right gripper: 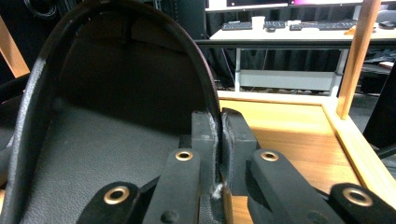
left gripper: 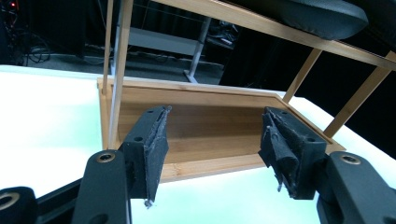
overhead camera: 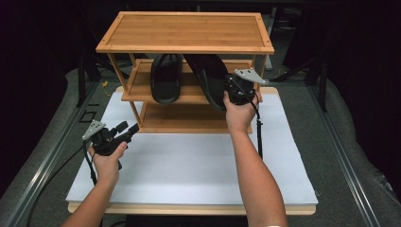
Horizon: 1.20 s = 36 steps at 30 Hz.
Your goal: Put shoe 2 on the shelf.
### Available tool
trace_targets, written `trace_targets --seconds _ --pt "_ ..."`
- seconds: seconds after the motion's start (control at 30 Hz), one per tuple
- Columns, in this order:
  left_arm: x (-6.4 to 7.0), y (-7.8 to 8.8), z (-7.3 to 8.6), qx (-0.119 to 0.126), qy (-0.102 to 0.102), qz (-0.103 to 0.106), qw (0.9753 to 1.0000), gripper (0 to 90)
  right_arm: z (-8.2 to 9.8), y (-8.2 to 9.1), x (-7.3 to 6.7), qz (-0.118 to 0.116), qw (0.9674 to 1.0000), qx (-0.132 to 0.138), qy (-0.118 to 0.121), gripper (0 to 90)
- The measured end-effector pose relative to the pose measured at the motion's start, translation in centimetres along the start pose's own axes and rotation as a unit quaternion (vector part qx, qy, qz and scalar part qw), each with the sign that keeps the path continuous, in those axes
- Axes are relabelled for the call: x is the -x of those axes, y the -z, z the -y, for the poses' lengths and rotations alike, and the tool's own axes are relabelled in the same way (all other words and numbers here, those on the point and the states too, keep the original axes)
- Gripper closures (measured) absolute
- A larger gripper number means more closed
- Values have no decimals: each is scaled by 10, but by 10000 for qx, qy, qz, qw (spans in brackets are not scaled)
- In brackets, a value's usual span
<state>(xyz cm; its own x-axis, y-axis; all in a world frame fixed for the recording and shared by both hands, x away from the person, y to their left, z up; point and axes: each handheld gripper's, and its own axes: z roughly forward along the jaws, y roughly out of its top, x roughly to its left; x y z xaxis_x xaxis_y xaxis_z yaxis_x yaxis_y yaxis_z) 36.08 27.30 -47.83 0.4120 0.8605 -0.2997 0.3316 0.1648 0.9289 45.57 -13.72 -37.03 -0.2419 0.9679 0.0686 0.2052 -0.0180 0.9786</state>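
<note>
right gripper [overhead camera: 235, 88] at frame centre is pinching the rim of the right shoe [overhead camera: 208, 78] on the middle shelf [overhead camera: 137, 92], needing square seating; left gripper [overhead camera: 128, 130], lower left, is idling wide open and empty.

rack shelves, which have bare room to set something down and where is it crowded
The top shelf is bare end to end. The bottom shelf is bare too. The middle shelf is crowded: the left shoe and the right shoe, pinched by the right claw, leave only its left end free.
</note>
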Motion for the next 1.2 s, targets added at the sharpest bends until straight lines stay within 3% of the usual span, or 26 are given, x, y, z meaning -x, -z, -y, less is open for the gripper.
trace_targets --seconds 0.23,0.6,1.0,1.03,1.1,1.2 --pt "0 -1 1 -21 -7 0 10000 411 -3 -8 -2 -173 9998 -58 94 849" --pt "-1 0 0 -3 18 -2 10000 411 -7 -18 3 -5 9997 -175 156 848" --pt "-2 -1 2 -30 12 -19 10000 411 -3 -27 7 198 9991 -380 71 812" --pt "-2 0 2 -33 7 -23 10000 410 -2 -27 7 130 9990 -427 13 803" --pt "-1 -1 2 -47 0 -26 10000 410 -2 -26 9 76 9994 -273 -210 824" --pt "0 -2 2 -67 -70 -27 9999 408 -4 -25 9 -4 9994 -301 -195 789"
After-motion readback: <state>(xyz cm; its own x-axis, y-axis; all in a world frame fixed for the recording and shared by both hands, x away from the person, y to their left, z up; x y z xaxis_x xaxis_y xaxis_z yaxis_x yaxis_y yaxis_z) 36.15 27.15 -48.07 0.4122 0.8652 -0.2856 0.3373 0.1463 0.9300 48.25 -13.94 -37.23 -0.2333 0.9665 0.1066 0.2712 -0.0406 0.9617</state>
